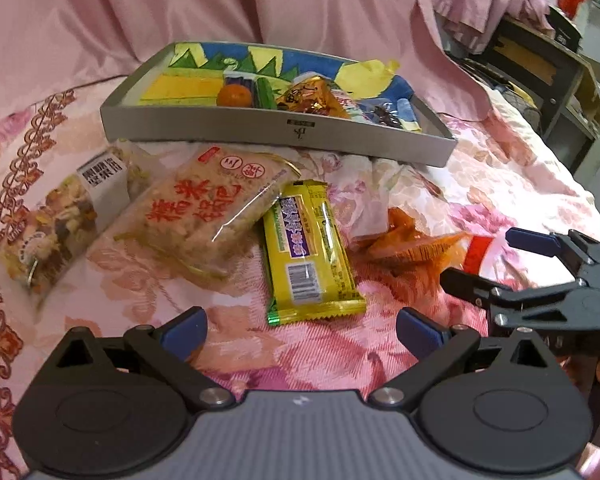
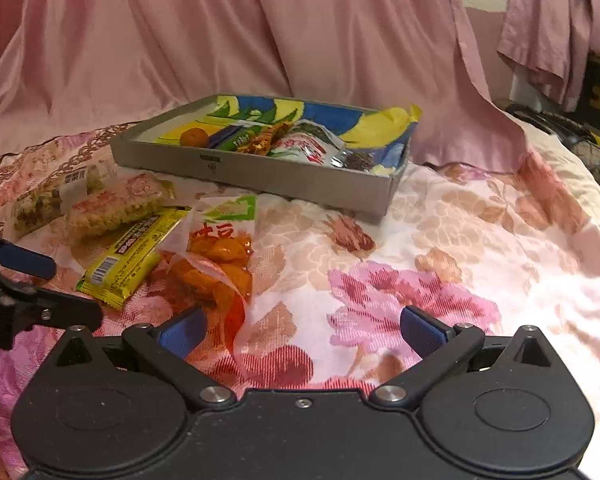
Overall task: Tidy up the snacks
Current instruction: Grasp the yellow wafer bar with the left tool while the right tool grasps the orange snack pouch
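A grey tray (image 1: pixel 260 130) (image 2: pixel 284 178) lined with colourful paper holds an orange and several snack packs. In front of it on the floral cloth lie a mixed-nut bag (image 1: pixel 56 224) (image 2: pixel 40 204), a rice cracker pack (image 1: pixel 196 216) (image 2: pixel 116 204), a yellow bar (image 1: pixel 308 248) (image 2: pixel 132 256) and an orange snack bag (image 1: pixel 404 248) (image 2: pixel 220 264). My left gripper (image 1: pixel 300 330) is open and empty, just short of the yellow bar. My right gripper (image 2: pixel 302 330) is open and empty, its left finger beside the orange bag; it also shows in the left wrist view (image 1: pixel 496 260).
Pink draped fabric (image 2: pixel 260 32) rises behind the tray. A dark shelf unit (image 1: pixel 548 76) stands at the far right past the bed edge. Bare floral cloth (image 2: pixel 480 240) lies to the right of the snacks.
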The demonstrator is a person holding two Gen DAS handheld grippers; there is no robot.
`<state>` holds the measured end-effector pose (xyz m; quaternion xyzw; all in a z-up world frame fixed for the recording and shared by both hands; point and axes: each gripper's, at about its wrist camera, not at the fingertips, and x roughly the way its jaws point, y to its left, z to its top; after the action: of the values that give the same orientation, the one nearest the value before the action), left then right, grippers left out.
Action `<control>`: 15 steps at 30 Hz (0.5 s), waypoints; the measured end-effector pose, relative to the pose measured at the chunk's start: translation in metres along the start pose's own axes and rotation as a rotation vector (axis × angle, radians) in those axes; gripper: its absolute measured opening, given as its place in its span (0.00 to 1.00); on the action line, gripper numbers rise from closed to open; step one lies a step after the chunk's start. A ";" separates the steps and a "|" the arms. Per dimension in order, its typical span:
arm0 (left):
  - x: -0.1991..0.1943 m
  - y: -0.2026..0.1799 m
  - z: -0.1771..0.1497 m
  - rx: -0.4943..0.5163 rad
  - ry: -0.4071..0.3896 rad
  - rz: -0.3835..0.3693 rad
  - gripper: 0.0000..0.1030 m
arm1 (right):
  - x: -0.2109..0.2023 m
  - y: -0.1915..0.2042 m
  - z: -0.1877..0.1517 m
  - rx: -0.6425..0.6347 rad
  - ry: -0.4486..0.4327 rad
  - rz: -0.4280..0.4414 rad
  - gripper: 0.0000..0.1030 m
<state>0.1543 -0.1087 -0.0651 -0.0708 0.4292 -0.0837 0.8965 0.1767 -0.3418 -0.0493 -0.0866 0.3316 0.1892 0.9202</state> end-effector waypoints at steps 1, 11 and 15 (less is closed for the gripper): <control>0.002 0.000 0.002 -0.006 0.001 0.003 1.00 | 0.001 0.000 0.000 -0.015 -0.007 0.001 0.99; 0.011 0.004 0.015 -0.030 0.021 0.031 0.95 | 0.002 0.017 0.004 -0.175 -0.135 0.035 0.99; 0.011 0.008 0.019 -0.061 0.027 0.020 0.95 | 0.011 0.020 0.009 -0.181 -0.129 0.087 0.95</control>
<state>0.1767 -0.1018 -0.0632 -0.0925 0.4444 -0.0624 0.8889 0.1814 -0.3173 -0.0497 -0.1423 0.2566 0.2632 0.9191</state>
